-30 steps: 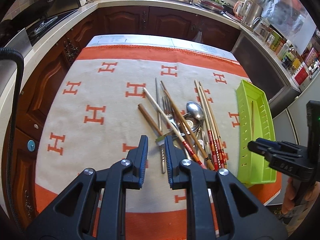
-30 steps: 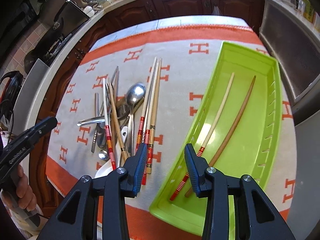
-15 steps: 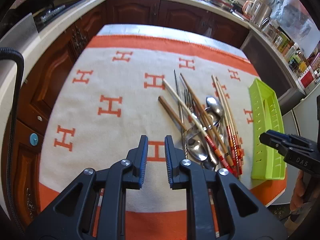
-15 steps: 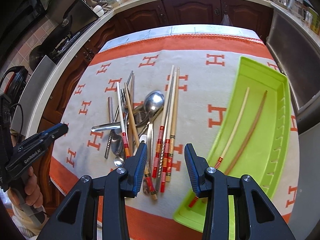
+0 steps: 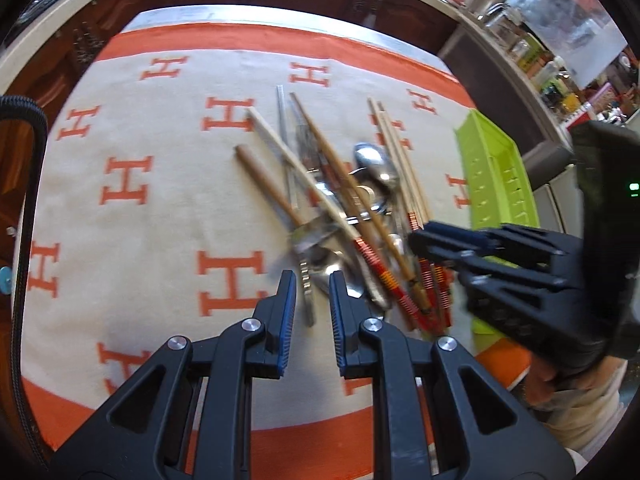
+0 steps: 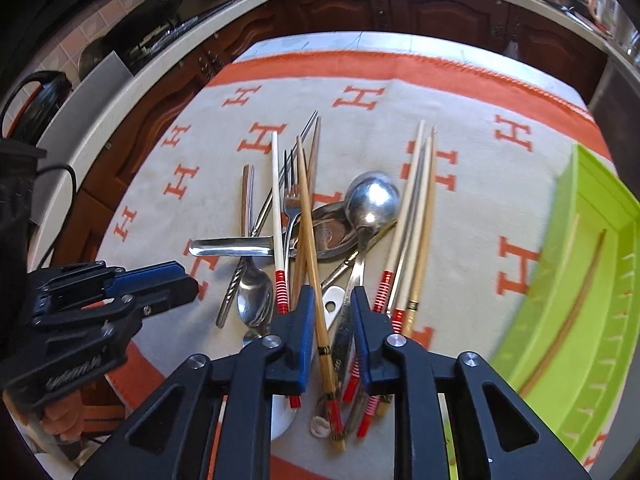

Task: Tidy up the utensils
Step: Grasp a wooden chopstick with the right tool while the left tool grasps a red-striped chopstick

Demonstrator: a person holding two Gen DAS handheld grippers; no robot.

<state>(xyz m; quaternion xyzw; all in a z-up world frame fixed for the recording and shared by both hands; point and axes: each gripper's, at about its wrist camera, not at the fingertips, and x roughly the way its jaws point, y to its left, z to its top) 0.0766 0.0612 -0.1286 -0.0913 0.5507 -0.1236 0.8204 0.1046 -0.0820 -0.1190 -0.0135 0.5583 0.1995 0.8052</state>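
The left gripper [image 5: 312, 292] hovered with jaws spread and empty over the near-left edge of the utensil pile [image 6: 320, 232] on the orange-and-cream cloth [image 5: 160, 208] covering the desk. In the middle, forks, spoons and chopsticks lay crossed over one another. The right gripper [image 6: 330, 312] had its jaws spread around a bamboo chopstick [image 6: 312, 240], not yet pinching. The green tray [image 6: 580, 300] sat rightmost
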